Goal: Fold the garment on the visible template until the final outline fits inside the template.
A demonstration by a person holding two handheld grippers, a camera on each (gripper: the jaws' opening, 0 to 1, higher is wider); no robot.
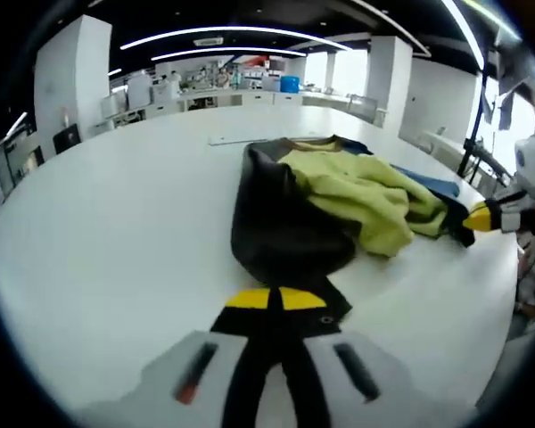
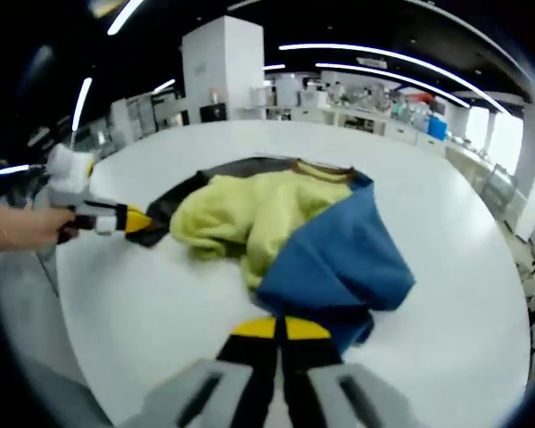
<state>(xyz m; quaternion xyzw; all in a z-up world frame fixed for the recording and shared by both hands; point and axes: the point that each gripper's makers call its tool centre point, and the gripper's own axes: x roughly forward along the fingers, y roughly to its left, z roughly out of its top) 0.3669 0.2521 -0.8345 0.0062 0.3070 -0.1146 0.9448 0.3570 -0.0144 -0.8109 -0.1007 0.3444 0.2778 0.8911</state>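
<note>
White table [image 1: 98, 241], crumpled garment [image 1: 339, 192]

Garment [image 1: 339, 201] crumpled in a heap on the worktop [image 1: 116, 232], lime-yellow inside, blue and dark panels outside. Dark edge pinched at the left gripper [image 1: 276, 299] tips; blue edge pinched at the right gripper [image 2: 281, 328] tips.

Garment [image 2: 285, 223] yellow-green, blue, black; table [image 2: 446, 196] white
</note>
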